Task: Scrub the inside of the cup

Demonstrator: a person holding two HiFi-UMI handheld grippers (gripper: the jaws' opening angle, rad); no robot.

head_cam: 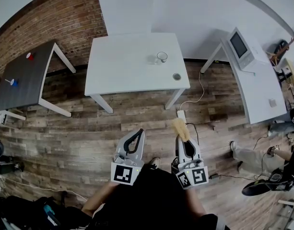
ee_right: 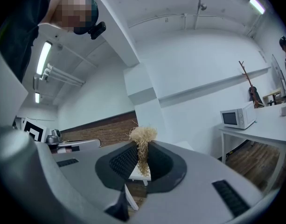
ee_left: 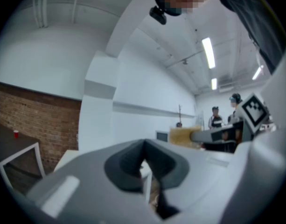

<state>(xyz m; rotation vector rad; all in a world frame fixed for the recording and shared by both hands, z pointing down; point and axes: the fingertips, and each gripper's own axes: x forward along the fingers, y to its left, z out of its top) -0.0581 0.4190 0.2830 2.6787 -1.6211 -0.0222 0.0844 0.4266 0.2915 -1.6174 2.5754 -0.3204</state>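
Near my own body in the head view, both grippers point level over the wooden floor (head_cam: 79,143) toward the far side of the room. My left gripper (head_cam: 138,132) has its jaws pressed together with nothing between them; its own view shows the dark pads (ee_left: 129,164) meeting along one line. My right gripper (head_cam: 184,143) is clamped on a brush (head_cam: 181,128), and the straw-coloured bristle head sticks out past the jaw tips, away from me. In the right gripper view the brush (ee_right: 143,139) stands upright between the ribbed pads (ee_right: 122,161).

Farther off stands the white table (head_cam: 123,71), well apart from both grippers. The cup (head_cam: 161,57), clear glass and upright, sits on the table's far right part. A small round object (head_cam: 177,76) lies on the same table, nearer to me and close to the right edge; I cannot tell what it is.

Off to the left is a dark table (head_cam: 27,85) with a small red cup (head_cam: 29,56) on it. To the right, a microwave (head_cam: 240,47) rests on another white table (head_cam: 262,97).
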